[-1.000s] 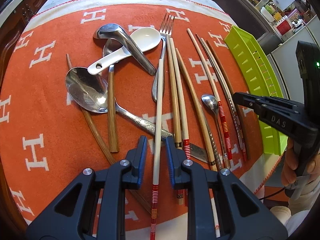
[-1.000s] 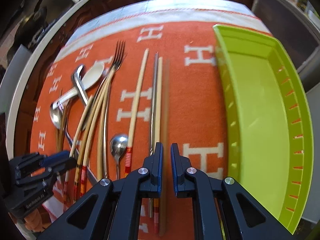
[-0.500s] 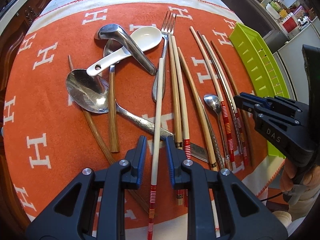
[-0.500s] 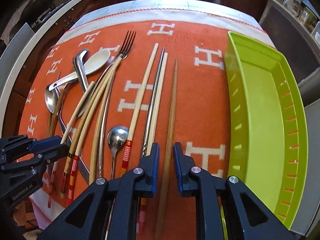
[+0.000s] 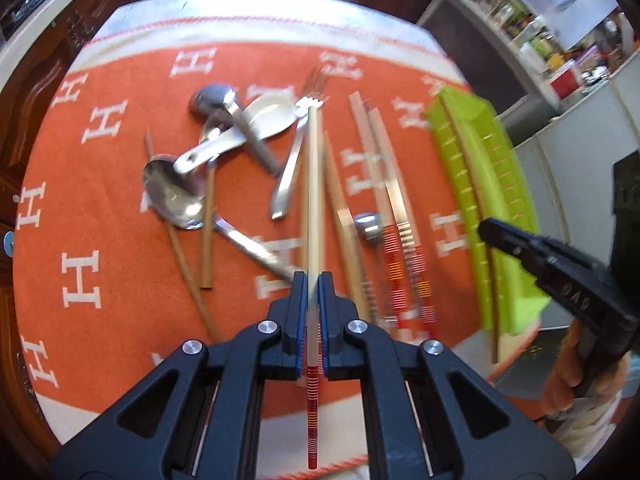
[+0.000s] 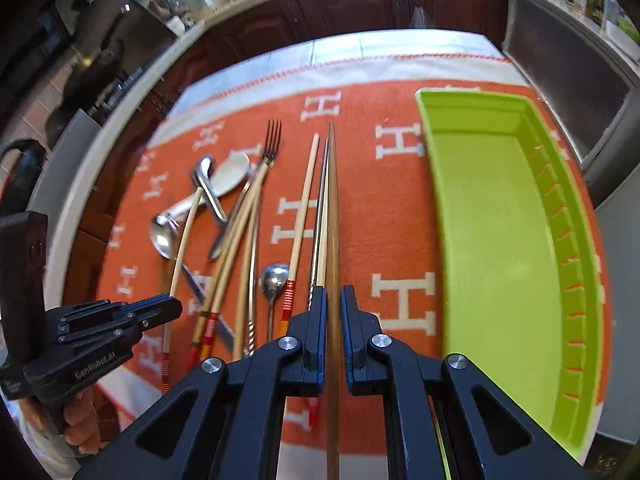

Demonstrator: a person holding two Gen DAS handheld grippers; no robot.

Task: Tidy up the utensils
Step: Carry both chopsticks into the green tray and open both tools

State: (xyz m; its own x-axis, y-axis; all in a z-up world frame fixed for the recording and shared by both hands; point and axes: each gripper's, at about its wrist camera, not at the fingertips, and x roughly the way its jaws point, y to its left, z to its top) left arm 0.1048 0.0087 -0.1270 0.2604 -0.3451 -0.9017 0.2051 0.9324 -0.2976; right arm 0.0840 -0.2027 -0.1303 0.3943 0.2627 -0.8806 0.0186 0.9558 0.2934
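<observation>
While my left gripper (image 5: 313, 280) is clamping a pale red-banded chopstick (image 5: 313, 184) above the orange cloth (image 5: 100, 240), my right gripper (image 6: 333, 300) is holding a brown chopstick (image 6: 332, 208), pads slightly parted, beside the green tray (image 6: 500, 220) along the cloth's right edge.

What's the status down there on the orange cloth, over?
Left gripper shut on pale chopstick. Right gripper shut on brown chopstick. Green tray to its right, nothing between.
</observation>
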